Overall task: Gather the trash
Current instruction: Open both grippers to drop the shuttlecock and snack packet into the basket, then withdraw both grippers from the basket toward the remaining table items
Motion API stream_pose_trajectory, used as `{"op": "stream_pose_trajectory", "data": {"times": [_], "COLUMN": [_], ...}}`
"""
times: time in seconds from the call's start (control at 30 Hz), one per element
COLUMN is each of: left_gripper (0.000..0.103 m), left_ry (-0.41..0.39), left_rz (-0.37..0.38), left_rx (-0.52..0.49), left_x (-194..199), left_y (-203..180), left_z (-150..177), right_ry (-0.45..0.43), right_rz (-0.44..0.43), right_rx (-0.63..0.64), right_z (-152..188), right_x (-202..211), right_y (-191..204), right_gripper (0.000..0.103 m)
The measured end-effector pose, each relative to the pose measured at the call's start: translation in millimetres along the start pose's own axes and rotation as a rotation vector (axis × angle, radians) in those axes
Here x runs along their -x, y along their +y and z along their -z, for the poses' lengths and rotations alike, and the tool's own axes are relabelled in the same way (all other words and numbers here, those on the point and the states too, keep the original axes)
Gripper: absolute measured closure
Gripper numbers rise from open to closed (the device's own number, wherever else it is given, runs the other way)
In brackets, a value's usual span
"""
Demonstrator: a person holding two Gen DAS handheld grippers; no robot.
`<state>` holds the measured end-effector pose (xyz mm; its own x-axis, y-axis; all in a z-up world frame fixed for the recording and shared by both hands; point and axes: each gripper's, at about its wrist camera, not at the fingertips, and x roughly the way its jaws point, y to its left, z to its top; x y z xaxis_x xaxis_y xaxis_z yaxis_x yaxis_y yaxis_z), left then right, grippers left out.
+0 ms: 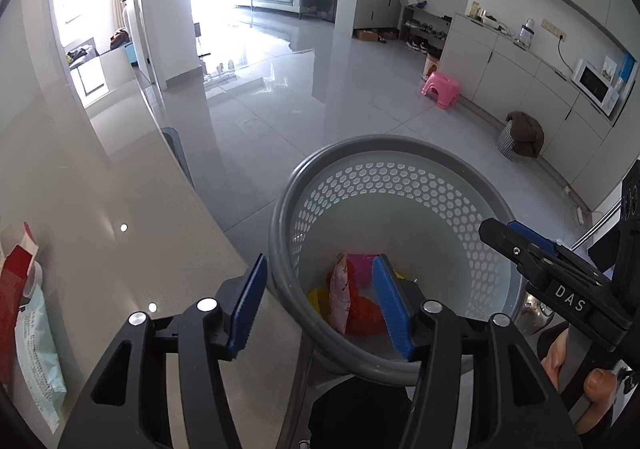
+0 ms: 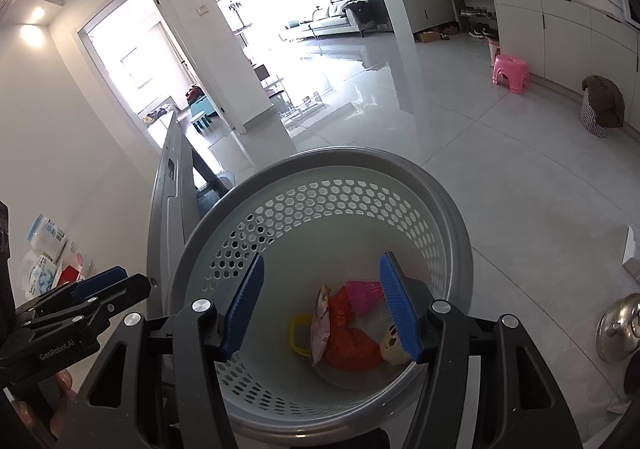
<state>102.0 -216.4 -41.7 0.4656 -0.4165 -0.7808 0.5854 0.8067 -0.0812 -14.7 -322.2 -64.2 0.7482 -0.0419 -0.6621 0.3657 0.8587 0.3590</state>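
1. Your left gripper (image 1: 320, 305) hangs over the near rim of the trash basket (image 1: 280, 209), jaws spread wide with nothing between them; its left finger sits over the table edge, its right finger over the basket's inside. Your right gripper (image 2: 322, 305) is likewise wide open and empty, and sits squarely over the basket's mouth.
2. Remaining trash, by judgement, lies to your left on the table (image 1: 132, 217): a pale printed packet (image 1: 40, 349) and a red carton (image 1: 14, 289) at the far-left edge of the left wrist view, touching or overlapping. The packet's long axis seems to run roughly near-to-far. Your left gripper is the nearer one, so the coming move turns leftward, away from the basket.
3. Already inside the basket, at its bottom: a pink snack pouch (image 2: 320, 329), an orange wrapper (image 2: 352, 345), a yellow piece (image 2: 298, 335) and a pink plastic item (image 2: 362, 295), heaped together.
4. Surface: a smooth, glossy pale tabletop; the packets may slide when nudged.
5. Room: a glossy tiled floor beyond, with a pink stool (image 1: 440, 87) near the white cabinets (image 1: 520, 81) at far right.
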Motion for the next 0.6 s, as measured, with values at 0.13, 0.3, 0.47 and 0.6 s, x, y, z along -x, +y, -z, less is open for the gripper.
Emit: {"op": "stream_pose_trajectory", "data": {"times": [0.13, 0.3, 0.47, 0.6], "left_gripper": [0.044, 0.036, 0.032, 0.024], "left_ry": [-0.023, -0.055, -0.097, -0.143], "left_rz": [-0.003, -0.006, -0.063, -0.103], "left_rx": [0.018, 0.071, 0.117, 0.157], "left_x": [18, 42, 71, 98], "left_y": [9, 29, 53, 76], "left_z": [6, 18, 33, 49], "right_ry": [-0.004, -0.009, -0.014, -0.007], "right_rz": [-0.006, -0.033, -0.064, -0.079], "right_rx": [0.027, 0.058, 0.095, 0.143], "right_z": [3, 11, 22, 31], "right_x": [10, 23, 36, 43], "right_y": [14, 38, 63, 87], "right_gripper": [0.043, 0.039, 0.034, 0.034]}}
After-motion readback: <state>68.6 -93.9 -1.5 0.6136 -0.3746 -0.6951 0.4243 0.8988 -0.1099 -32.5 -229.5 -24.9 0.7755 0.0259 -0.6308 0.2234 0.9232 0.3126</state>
